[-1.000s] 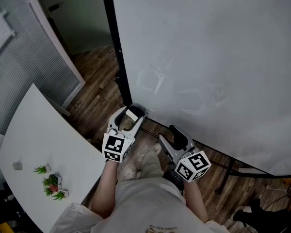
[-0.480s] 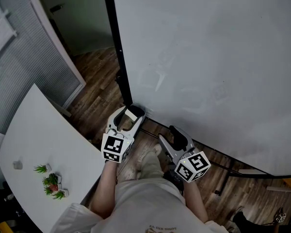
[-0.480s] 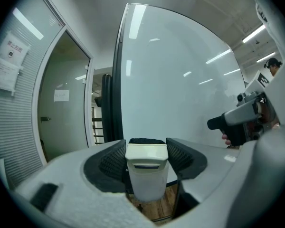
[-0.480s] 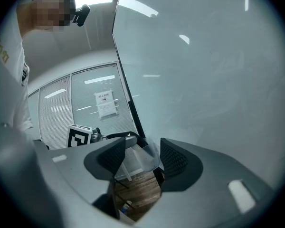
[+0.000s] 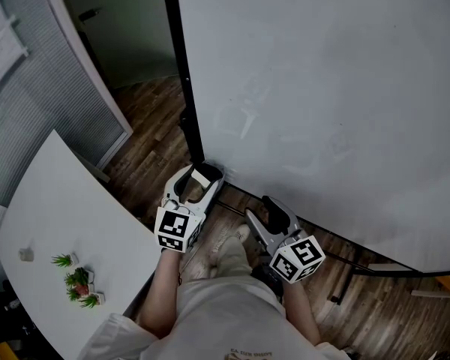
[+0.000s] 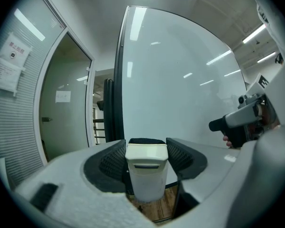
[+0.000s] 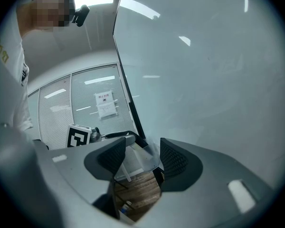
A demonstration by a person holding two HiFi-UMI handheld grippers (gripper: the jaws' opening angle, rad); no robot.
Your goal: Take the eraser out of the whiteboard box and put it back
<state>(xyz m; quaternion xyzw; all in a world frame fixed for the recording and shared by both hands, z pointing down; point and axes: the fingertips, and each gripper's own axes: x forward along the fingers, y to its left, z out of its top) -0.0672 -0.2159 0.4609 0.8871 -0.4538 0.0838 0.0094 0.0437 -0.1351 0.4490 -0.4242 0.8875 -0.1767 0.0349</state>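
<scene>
Nearest me, both forearms reach forward from the body toward the foot of the board, low over the wood floor (image 5: 157,141). The left tongs (image 5: 202,177) tip slightly downward at the board's lower left corner. The right tongs (image 5: 272,205) sit about level just to their right, the two apart and not touching. The left tongs are clamped on the eraser (image 6: 146,170): both pads press its white sides, felt face pointing away from me. So the eraser is out of the box, in the air just short of the board frame. The right tongs (image 7: 140,152) stand open with nothing in them. Through their gap I see a clear tray on the frame, which I take for the whiteboard box (image 7: 149,159). Beyond that is the whiteboard (image 5: 322,88) itself, blank. I'd say the put-back half is in hand. To do it well, hold the squeeze even, square the eraser's long side to the box opening and come in from above. Let go only once it's seated, so it doesn't clip the rim or drop to the floor. The right tongs should stay wide of the path.
</scene>
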